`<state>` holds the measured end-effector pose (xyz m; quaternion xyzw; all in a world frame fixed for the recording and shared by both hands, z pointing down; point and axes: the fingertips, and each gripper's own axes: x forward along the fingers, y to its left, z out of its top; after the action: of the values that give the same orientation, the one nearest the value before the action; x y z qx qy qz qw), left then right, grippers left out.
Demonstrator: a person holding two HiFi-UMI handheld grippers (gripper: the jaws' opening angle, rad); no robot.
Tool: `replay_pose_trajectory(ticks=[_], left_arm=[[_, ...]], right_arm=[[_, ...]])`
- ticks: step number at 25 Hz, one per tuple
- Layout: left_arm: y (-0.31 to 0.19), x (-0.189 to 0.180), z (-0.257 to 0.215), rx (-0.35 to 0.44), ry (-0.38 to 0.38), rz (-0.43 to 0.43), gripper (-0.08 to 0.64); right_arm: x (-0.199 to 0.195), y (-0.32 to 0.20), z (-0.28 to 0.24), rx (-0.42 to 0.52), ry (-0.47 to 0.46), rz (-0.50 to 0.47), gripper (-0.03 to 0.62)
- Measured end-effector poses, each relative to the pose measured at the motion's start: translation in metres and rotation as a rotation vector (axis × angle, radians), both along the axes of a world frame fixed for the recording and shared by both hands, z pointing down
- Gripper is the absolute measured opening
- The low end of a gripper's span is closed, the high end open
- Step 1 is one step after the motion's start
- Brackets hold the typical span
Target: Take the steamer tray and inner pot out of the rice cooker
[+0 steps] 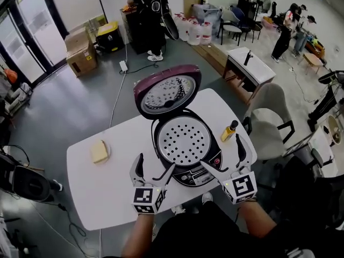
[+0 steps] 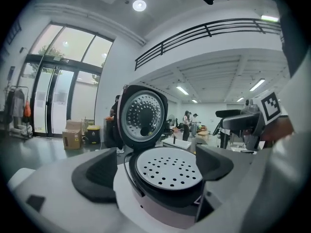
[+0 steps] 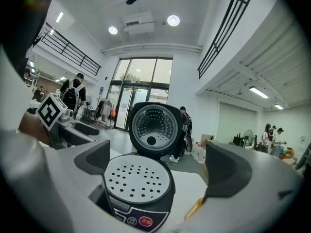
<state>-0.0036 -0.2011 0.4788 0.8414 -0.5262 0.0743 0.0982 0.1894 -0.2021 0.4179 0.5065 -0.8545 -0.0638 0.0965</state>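
The dark rice cooker [image 1: 207, 153] stands on the white table [image 1: 107, 190] with its maroon lid [image 1: 167, 92] swung up at the back. A round white steamer tray [image 1: 183, 140] full of holes sits in its mouth and hides the inner pot. My left gripper [image 1: 154, 168] hovers at the cooker's front left, open and holding nothing. The right gripper [image 1: 226, 157] is open at the front right, beside the control panel. In the left gripper view the tray [image 2: 167, 168] lies just beyond the left gripper [image 2: 155, 171]; in the right gripper view the tray [image 3: 138, 179] shows between the wide jaws of the right gripper [image 3: 160, 166].
A yellow sponge-like block [image 1: 99, 151] lies on the table's left part. A small bottle of yellow liquid [image 1: 229, 131] stands right of the cooker, close to my right gripper. A grey chair [image 1: 271, 120] is at the table's right edge. People and boxes are far behind.
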Motion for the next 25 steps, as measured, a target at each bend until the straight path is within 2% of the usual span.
replay_pose_trajectory(ticks=[5, 8, 13, 16, 20, 22, 25], left_arm=[[-0.022, 0.000, 0.021, -0.079, -0.056, -0.063, 0.492], [-0.036, 0.010, 0.032, -0.122, -0.081, -0.084, 0.474], [-0.058, 0.017, 0.056, -0.169, -0.224, -0.124, 0.437], [-0.068, 0.016, 0.067, -0.203, -0.280, -0.131, 0.391], [-0.077, 0.006, 0.085, -0.280, -0.350, -0.144, 0.391], [-0.080, 0.006, 0.093, -0.309, -0.369, -0.138, 0.391], [-0.088, 0.011, 0.098, -0.311, -0.401, -0.114, 0.372]], right_arm=[[0.003, -0.038, 0.007, -0.018, 0.028, -0.083, 0.591], [0.005, -0.061, 0.032, -0.095, 0.072, -0.168, 0.588], [0.003, -0.095, 0.079, -0.171, 0.167, -0.282, 0.580], [0.001, -0.112, 0.102, -0.214, 0.226, -0.325, 0.537], [-0.007, -0.129, 0.130, -0.294, 0.330, -0.370, 0.516], [-0.009, -0.136, 0.140, -0.326, 0.359, -0.382, 0.475], [-0.012, -0.144, 0.151, -0.368, 0.390, -0.397, 0.431]])
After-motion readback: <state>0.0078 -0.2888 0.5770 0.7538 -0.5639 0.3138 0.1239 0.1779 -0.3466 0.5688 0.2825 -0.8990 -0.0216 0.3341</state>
